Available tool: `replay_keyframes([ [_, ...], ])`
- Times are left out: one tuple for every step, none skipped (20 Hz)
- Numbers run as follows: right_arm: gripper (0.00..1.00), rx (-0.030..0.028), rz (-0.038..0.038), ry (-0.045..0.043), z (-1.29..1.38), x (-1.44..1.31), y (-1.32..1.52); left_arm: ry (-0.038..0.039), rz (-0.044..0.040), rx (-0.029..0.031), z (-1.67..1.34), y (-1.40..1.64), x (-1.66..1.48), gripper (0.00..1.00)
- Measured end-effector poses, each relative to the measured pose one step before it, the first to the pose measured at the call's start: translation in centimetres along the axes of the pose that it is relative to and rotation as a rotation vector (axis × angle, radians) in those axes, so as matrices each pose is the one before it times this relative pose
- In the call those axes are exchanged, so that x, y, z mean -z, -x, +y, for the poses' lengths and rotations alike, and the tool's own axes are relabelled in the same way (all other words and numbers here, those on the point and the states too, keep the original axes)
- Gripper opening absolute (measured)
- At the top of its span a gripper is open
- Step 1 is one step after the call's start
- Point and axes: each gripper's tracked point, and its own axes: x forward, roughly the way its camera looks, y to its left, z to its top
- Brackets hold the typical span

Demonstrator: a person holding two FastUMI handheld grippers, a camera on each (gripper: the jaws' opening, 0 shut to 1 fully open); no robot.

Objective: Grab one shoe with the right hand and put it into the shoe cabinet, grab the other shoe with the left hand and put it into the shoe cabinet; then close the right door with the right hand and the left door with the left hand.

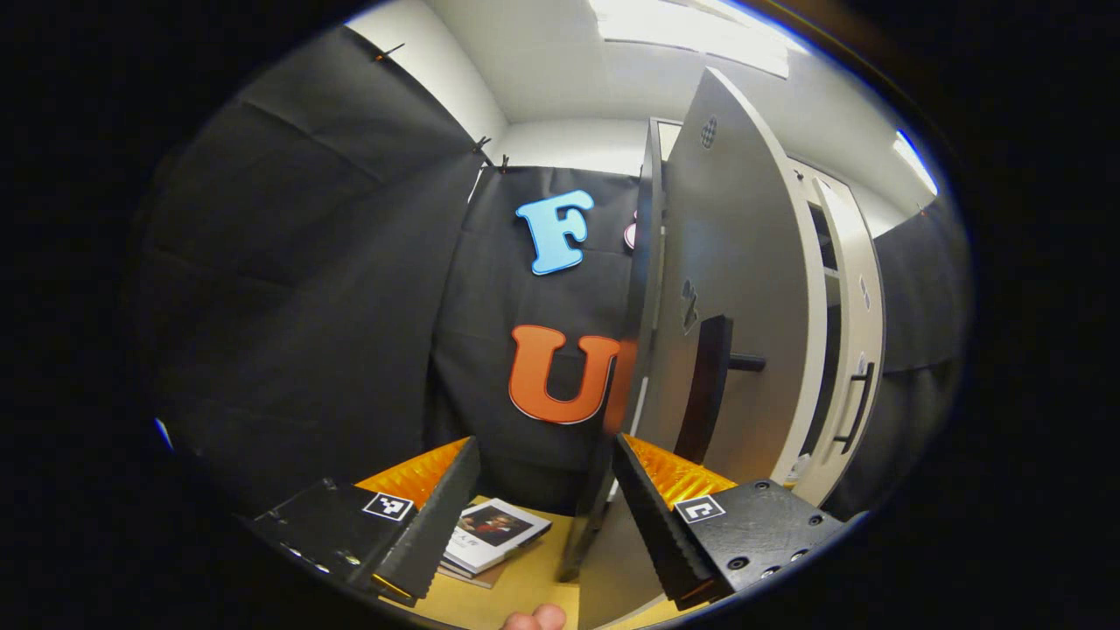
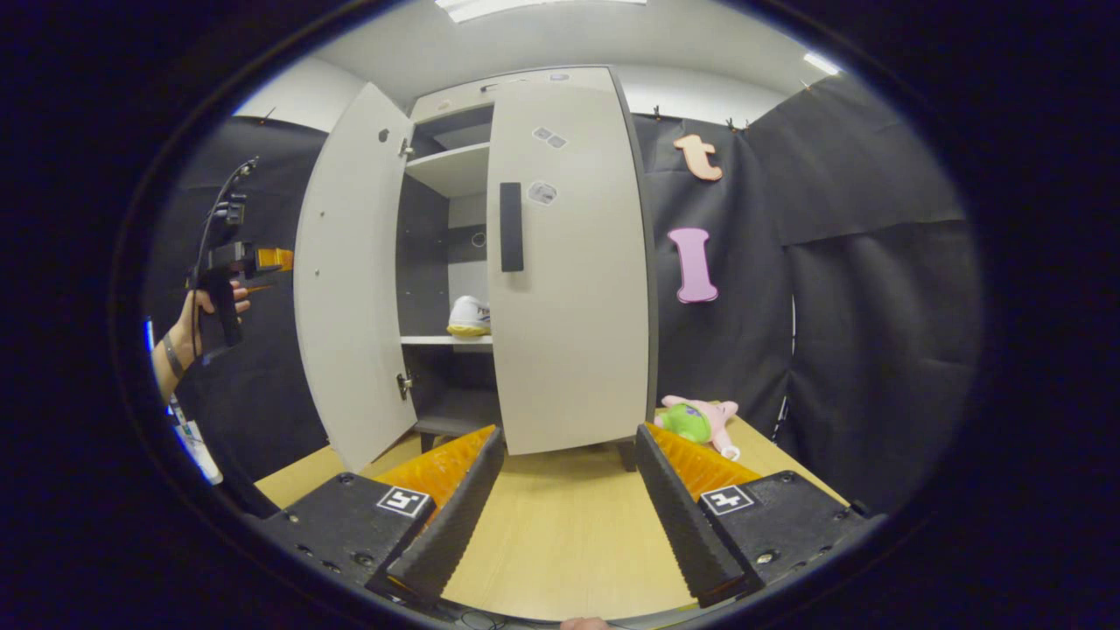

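The shoe cabinet [image 2: 455,96] stands on the table. Its right door [image 2: 569,262] lies closed over the right half, and its left door [image 2: 350,280] is swung wide open. One white shoe [image 2: 468,317] rests on the middle shelf, partly hidden by the right door. My right gripper [image 2: 569,433] is open and empty, low over the table in front of the right door. My left gripper [image 1: 547,446] is open beside the left door's [image 1: 744,262] outer face, close to its free edge, with the black handle [image 1: 709,385] just ahead. A hand holds the left gripper [image 2: 262,262] behind that door.
A wooden table [image 2: 560,525] carries the cabinet. A pink and green plush toy [image 2: 700,420] lies right of the cabinet. A small stack of books [image 1: 494,534] sits on the table below the left gripper. Black cloth walls close the booth.
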Motion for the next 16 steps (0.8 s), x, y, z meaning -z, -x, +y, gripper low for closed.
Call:
replay_keyframes([
  [0.98, 0.00531, -0.00128, 0.00562, -0.203, -0.077, -0.098, -0.00591, 0.00084, 0.01596, -1.156, 0.154, 0.118, 0.93],
  [0.94, 0.00526, -0.00073, 0.00497, -0.314, 0.047, -0.068, -0.01142, 0.00229, 0.01865, -1.264, 0.142, 0.159, 0.92],
  [0.94, 0.00513, 0.00052, 0.00143, -0.23, 0.002, -0.054, -0.01257, 0.00222, 0.01906, -1.447, -0.015, 0.185, 0.92],
  [0.98, 0.00471, 0.00262, -0.00256, -0.272, 0.108, -0.06, -0.0111, 0.00051, 0.01702, -1.351, -0.082, 0.047, 0.92],
  [0.98, 0.00336, 0.00245, -0.00433, -0.287, 0.056, -0.082, -0.00605, -0.00133, 0.01367, -1.243, -0.299, 0.121, 0.93],
  [0.98, 0.0061, 0.00156, -0.00302, -0.395, 0.035, -0.076, -0.00408, -0.003, 0.0139, -1.196, -0.302, 0.069, 0.93],
  [0.98, 0.00728, 0.00039, -0.00223, -0.404, -0.001, -0.018, -0.00087, -0.00477, 0.01168, -1.305, -0.379, 0.212, 0.93],
  [0.94, 0.00894, 0.00133, -0.00201, -0.501, 0.09, -0.041, 0.00041, -0.00328, 0.01419, -1.297, -0.464, 0.26, 0.93],
  [0.98, 0.00795, 0.00202, -0.00149, -0.465, 0.009, 0.082, 0.00342, -0.00104, 0.01797, -1.28, -0.549, 0.319, 0.8],
  [0.98, 0.00822, 0.00094, -0.00211, -0.312, 0.117, 0.09, 0.00678, 0.00293, 0.02504, -1.309, -0.491, 0.343, 0.93],
  [0.98, 0.00912, -0.00004, -0.0028, -0.378, -0.04, -0.029, -0.00043, 0.00908, 0.00982, -0.85, -0.437, 0.471, 0.93],
  [0.98, 0.00916, -0.00015, -0.00253, -0.513, 0.055, 0.013, -0.00376, 0.01383, -0.00276, -0.533, -0.238, 0.448, 0.94],
  [0.98, 0.00947, -0.001, -0.00485, -0.446, 0.011, 0.013, -0.00296, -0.00203, -0.01094, -0.294, 0.162, 0.247, 0.94],
  [0.98, 0.0072, -0.00256, -0.00681, -0.422, -0.078, -0.128, -0.00203, -0.01582, -0.00715, -0.418, 0.2, -0.263, 0.94],
  [0.98, 0.00517, -0.00178, -0.00589, -0.243, -0.028, -0.035, -0.00165, -0.02336, 0.00382, -0.553, 0.581, -0.345, 0.94],
  [0.98, 0.00568, -0.00024, -0.0046, -0.16, 0.057, -0.082, -0.00399, -0.01444, 0.01616, -0.912, 0.755, -0.167, 0.94],
])
